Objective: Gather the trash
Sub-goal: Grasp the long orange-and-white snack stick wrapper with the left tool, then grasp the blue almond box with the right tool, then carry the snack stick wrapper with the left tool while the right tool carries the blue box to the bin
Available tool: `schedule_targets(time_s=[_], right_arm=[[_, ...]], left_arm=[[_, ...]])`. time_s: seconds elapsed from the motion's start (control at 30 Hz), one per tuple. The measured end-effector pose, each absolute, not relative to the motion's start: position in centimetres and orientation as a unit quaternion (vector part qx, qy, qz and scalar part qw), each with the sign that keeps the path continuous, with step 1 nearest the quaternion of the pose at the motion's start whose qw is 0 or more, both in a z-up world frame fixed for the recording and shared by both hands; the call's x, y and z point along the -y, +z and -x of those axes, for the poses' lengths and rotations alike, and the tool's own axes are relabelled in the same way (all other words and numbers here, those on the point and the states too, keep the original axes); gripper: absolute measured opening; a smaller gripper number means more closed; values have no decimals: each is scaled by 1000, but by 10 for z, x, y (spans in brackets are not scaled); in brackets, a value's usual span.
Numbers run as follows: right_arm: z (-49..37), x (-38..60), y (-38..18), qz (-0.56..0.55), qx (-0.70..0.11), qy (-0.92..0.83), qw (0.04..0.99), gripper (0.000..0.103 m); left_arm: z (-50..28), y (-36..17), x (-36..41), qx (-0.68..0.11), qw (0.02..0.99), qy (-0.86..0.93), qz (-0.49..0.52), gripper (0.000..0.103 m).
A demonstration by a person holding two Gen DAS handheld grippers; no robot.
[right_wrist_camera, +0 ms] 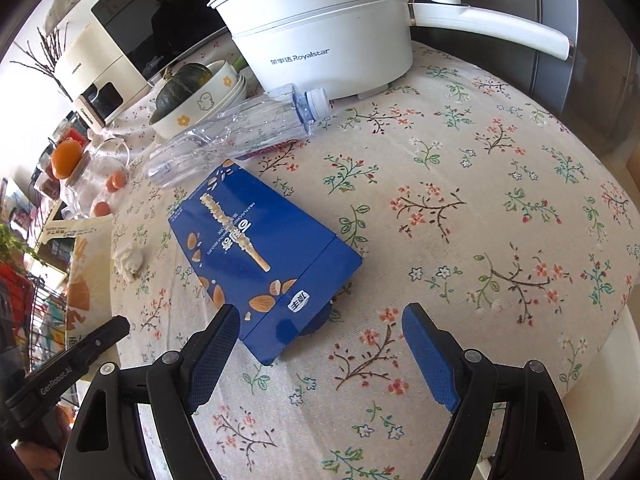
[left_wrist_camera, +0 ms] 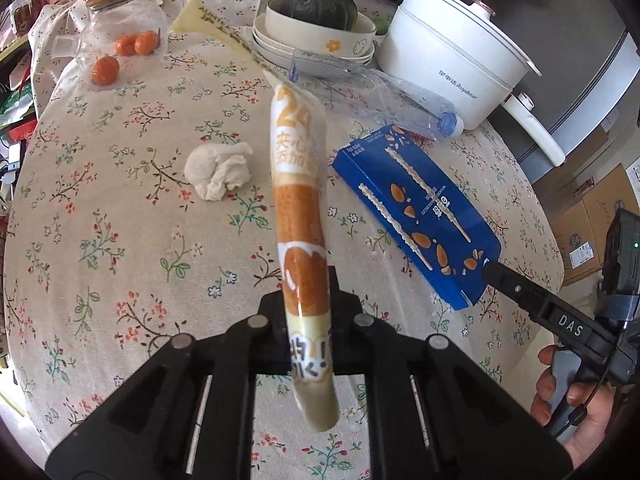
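Observation:
My left gripper (left_wrist_camera: 308,300) is shut on a long orange-and-cream snack wrapper (left_wrist_camera: 298,208) and holds it above the table; the wrapper also shows at the left edge of the right wrist view (right_wrist_camera: 86,268). A blue snack box (left_wrist_camera: 416,208) lies flat on the floral tablecloth, to the right of the wrapper. My right gripper (right_wrist_camera: 320,332) is open, its jaws on either side of the box's near end (right_wrist_camera: 264,268). A crumpled white tissue (left_wrist_camera: 218,172) lies left of the wrapper. An empty clear plastic bottle (right_wrist_camera: 240,132) lies behind the box.
A white Royalstar pot (right_wrist_camera: 320,32) stands at the back right. Stacked bowls hold a green squash (left_wrist_camera: 318,8). A glass jar (left_wrist_camera: 120,20) and small oranges (left_wrist_camera: 106,70) stand at the back left. The table edge (right_wrist_camera: 616,320) drops off to the right.

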State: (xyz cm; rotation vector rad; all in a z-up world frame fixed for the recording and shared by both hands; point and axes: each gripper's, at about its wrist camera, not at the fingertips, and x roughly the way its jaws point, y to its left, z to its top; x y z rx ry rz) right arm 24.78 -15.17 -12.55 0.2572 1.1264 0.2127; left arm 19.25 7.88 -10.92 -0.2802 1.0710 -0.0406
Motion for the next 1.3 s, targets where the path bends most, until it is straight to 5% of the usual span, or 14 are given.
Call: schedule_targets(time_s=[0.3,0.4,0.53,1.3], right_arm=[[-259,140,-143,-207,-532,123,812,72],[-259,142,-145,-245,-527,135,803,57],[-256,142,-141,-258,-523,152,798,18],[-195,183,-35,-213,-420,197,860,9]], left_arm=[[-184,-102,-94,-504,853,-20,134,13],[-183,-99,-93,-501,855,-20,132,13],[-181,-95,-91,-498,857,-24,132,13],[-164,-76,-57,-480,867,-75,107,13]])
